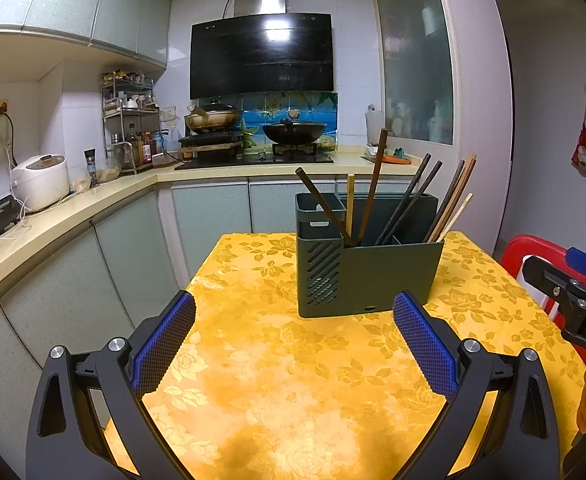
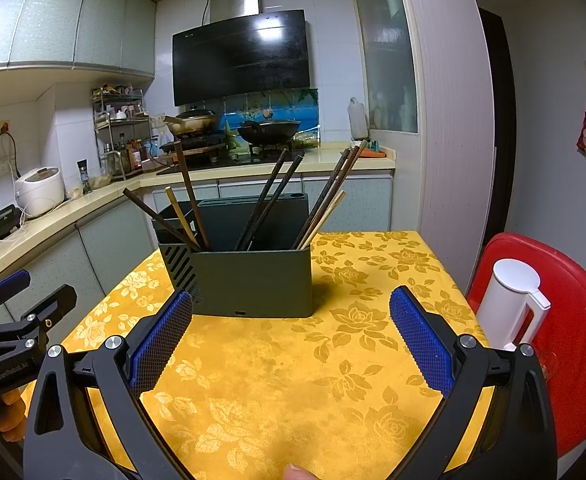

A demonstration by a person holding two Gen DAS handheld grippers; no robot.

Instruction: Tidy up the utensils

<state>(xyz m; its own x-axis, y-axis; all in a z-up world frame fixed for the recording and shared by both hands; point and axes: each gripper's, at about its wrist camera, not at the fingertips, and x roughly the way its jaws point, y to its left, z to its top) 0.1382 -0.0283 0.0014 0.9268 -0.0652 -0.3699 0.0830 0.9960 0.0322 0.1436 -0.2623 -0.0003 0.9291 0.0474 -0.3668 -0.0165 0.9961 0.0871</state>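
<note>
I have my left gripper [image 1: 293, 344] and right gripper [image 2: 291, 340] spread wide and empty, low over the table's [image 2: 253, 380] near edge. The utensil holder [image 2: 249, 280] stands toward the far edge, chopsticks [image 2: 269, 200] splayed across its compartments, likely needing regrouping.

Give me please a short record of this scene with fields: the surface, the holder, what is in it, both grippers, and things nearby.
surface: table with yellow floral cloth
holder: dark green plastic utensil holder, upright on the cloth
contents: dark and pale wooden chopsticks, leaning at different angles, in loose groups
left gripper: open, empty, short of the holder
right gripper: open, empty, facing the holder
nearby: white plastic jug on red plastic stool, right of the table
</note>
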